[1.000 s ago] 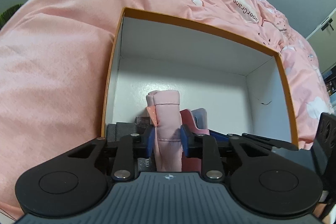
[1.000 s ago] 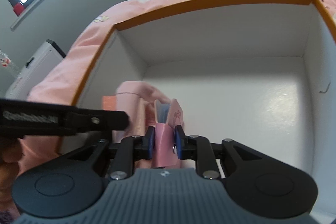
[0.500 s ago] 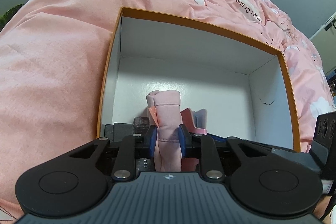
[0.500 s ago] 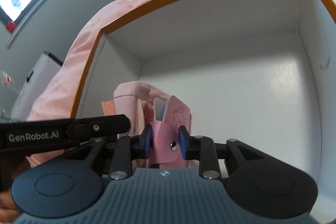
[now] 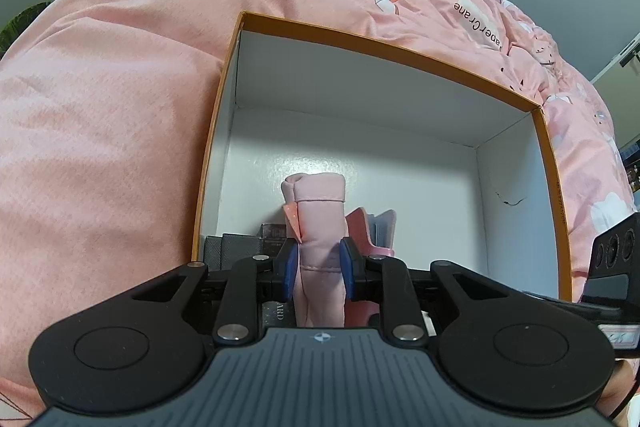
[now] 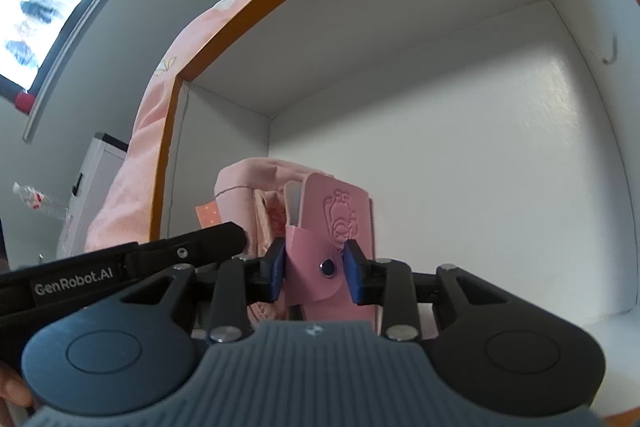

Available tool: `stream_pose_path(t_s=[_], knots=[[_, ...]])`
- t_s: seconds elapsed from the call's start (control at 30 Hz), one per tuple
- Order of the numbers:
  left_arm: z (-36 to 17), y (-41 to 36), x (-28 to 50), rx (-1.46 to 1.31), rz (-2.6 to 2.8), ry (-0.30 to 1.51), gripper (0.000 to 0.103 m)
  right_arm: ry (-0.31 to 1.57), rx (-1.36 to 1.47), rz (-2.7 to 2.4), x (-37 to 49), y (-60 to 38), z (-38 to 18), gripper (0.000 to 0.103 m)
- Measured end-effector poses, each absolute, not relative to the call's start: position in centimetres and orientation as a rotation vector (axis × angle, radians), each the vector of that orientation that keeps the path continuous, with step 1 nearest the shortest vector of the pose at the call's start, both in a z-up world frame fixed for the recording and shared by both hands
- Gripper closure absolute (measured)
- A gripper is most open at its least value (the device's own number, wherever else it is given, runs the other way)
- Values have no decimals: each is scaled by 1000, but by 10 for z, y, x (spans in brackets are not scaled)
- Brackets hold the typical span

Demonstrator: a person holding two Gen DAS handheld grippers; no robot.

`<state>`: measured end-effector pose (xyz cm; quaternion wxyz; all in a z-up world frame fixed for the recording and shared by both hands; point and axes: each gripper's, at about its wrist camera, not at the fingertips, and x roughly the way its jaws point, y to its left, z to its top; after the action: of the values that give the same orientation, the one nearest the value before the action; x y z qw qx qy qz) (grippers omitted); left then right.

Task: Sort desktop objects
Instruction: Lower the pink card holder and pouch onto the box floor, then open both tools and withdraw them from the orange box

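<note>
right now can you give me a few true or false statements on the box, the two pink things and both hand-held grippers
1. The left hand-held gripper is clamped on the rolled pale pink fabric pouch. True.
2. The white cardboard box with an orange rim sits on a bare wooden desk. False: pink printed bedding surrounds it.
3. The pink leather snap-button case sits between the right hand-held gripper pads. True; its jaws are opening.
4. The case lies outside the box. False: it is inside, beside the pouch.
5. The snap strap hangs undone. False: it is buttoned across the case.
</note>
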<state>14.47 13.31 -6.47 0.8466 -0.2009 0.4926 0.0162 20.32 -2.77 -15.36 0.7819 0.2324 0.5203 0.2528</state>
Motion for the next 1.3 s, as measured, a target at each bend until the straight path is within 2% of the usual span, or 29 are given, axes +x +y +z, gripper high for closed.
stream_pose_path(t_s=[0.1,0.63,1.17,1.3], knots=[[-65,133,145,-424,38,1040,78,1146,587,572,202,-34,-157,65],[-59,134,145,-406,55,1033,78,1119,494,580,194,-37,-152,65],[-25,118,127,-326,12,1011,78,1052,431,579,180,-48,-132,65],[-6,105,113,-270,-53,1002,76,1011,401,613,172,-57,-109,65]])
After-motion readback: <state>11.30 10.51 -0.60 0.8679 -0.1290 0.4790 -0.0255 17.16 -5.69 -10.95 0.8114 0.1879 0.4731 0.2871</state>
